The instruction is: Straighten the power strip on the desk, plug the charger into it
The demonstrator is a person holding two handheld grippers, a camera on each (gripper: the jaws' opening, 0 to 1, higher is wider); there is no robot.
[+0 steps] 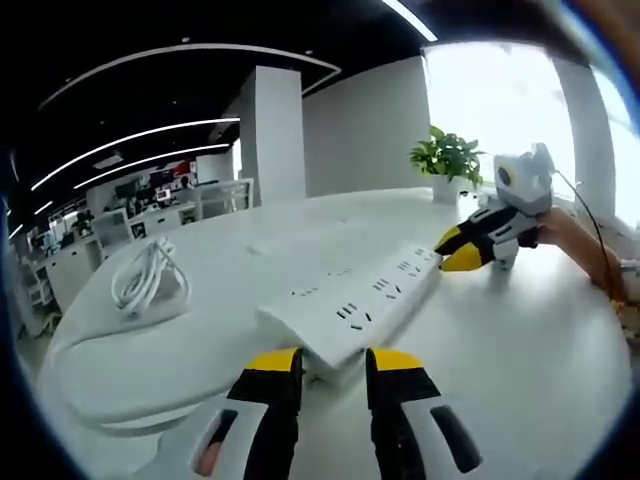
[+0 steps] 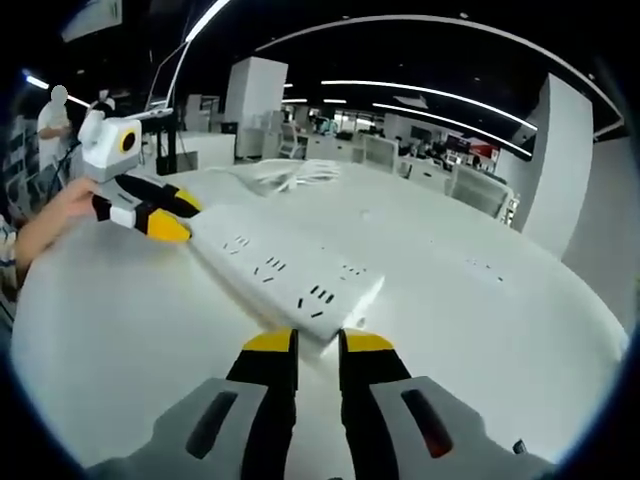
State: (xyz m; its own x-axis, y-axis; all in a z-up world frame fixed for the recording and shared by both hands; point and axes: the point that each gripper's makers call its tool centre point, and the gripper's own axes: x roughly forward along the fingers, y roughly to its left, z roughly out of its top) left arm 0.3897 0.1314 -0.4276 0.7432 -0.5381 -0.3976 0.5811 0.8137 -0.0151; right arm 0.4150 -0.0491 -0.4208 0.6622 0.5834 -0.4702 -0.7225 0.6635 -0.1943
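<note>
On white desk (image 1: 520, 330): power strip (image 1: 350, 305) unlabelled; both grippers' jaws slightly parted at its ends, gripping nothing.

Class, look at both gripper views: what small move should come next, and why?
Probably shut both on the power strip: the left hand-held gripper and right hand-held gripper each sit open at opposite ends, ready to turn it straight.

one white power strip (image 1: 350, 305) lay on one white desk (image 1: 520, 340). there was one coiled white cable (image 1: 148, 277), one potted plant (image 1: 447, 160), and two yellow-tipped grippers: left gripper (image 1: 333, 365) and right gripper (image 2: 316, 342).
</note>
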